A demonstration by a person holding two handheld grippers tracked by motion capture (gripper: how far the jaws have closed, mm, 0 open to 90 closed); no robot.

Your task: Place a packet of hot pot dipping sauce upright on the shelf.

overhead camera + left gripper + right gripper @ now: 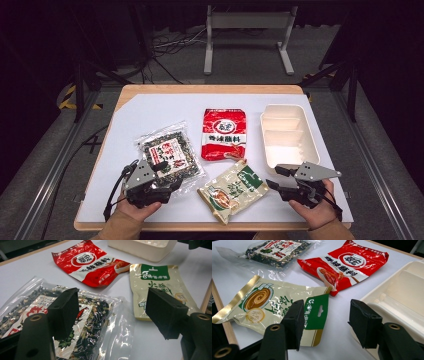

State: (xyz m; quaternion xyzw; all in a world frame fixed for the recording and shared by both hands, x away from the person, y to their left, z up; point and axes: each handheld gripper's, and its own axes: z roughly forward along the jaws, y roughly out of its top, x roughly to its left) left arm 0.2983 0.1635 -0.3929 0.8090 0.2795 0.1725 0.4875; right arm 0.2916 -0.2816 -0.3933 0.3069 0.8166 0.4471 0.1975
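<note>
Three food packets lie on the white mat. A clear packet of dark dried bits (170, 156) (82, 325) (275, 251) is at the left, a red packet (224, 134) (92, 263) (347, 263) in the middle, and a beige packet with a green top (232, 189) (157, 282) (274, 305) at the front. My left gripper (169, 176) (113, 312) hovers open over the clear packet's near right corner, nothing between its jaws. My right gripper (274, 177) (328, 322) stands open between the beige packet's green end and the tray, holding nothing.
A white compartment tray (285, 132) (145, 248) (402, 297) sits at the right of the mat, close to the right gripper. The wooden table edge (210, 89) frames the mat. A white metal stand (247, 35) is on the floor beyond the table.
</note>
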